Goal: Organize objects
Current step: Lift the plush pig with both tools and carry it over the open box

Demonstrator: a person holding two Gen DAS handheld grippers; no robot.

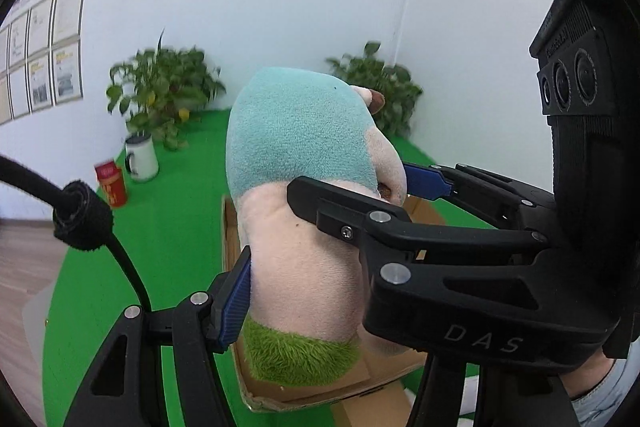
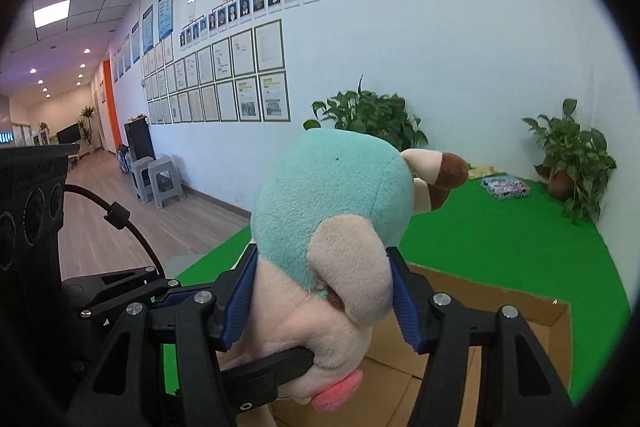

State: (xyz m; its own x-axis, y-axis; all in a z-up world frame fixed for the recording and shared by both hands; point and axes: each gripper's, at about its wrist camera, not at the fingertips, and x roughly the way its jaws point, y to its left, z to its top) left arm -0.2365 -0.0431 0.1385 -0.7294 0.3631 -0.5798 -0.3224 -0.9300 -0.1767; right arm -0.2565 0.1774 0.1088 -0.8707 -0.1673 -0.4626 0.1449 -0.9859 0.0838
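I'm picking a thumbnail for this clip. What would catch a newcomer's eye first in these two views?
First comes the plush toy, teal on top and pale pink below, filling the middle of both views above an open cardboard box. The left gripper and right gripper both clamp it with blue pads. Behind lie the bright green mat, potted plants by the wall, and a red can beside a white mug.
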